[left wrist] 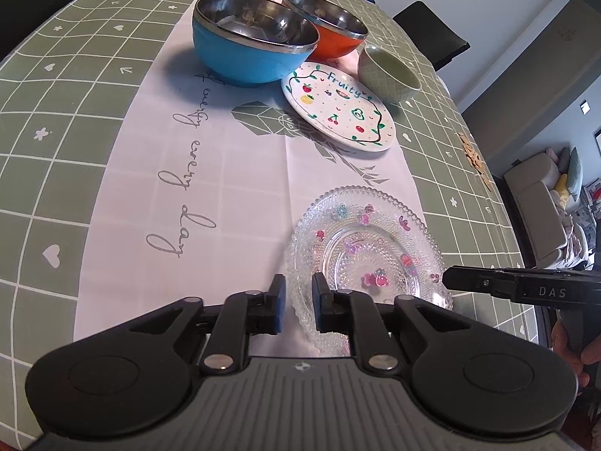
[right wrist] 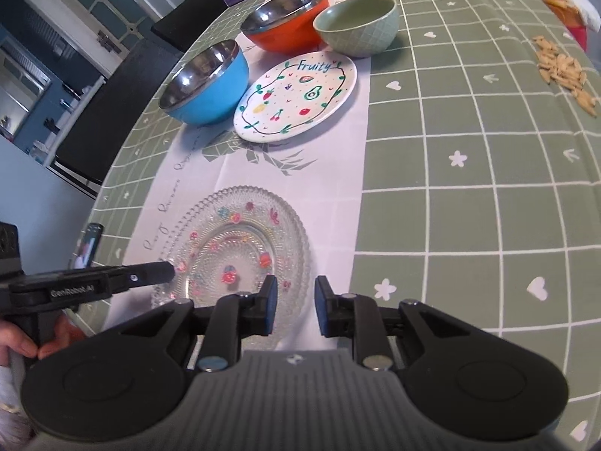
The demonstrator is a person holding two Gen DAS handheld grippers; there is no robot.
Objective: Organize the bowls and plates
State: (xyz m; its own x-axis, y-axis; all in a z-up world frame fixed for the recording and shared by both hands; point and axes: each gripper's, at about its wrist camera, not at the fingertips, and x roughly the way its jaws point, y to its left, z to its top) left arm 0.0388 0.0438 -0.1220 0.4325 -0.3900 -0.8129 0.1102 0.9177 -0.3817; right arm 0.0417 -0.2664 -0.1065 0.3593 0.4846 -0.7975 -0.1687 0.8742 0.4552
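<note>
1. At nine o'clock on the table, our left gripper [left wrist: 298, 302] sits with its jaws narrowly parted and nothing clamped; its right finger overlaps the near-left rim of the glass plate [left wrist: 366, 255], its left finger lies outside the rim.
2. Farther off, towards eleven o'clock, the blue bowl [left wrist: 249, 47] stands on the white runner [left wrist: 210, 150], with the orange bowl [left wrist: 330, 28] just behind it.
3. At twelve o'clock lies the fruit-painted plate [left wrist: 338, 107], near the blue bowl, well apart from the glass plate.
4. At one o'clock the green bowl [left wrist: 388, 73] stands just beside the painted plate.
5. At three o'clock, our right gripper [right wrist: 293, 302] hovers by the glass plate's right rim, jaws a little apart and empty.
6. Risk, as we judge it: the glass is slick and beaded, so a shallow pinch on one edge could let it slip or tip, and both grippers closing from opposite sides could skid it across the cloth.
7. Loose seeds [right wrist: 563, 71] lie scattered at two o'clock, where a sweeping arm could disturb them.
</note>
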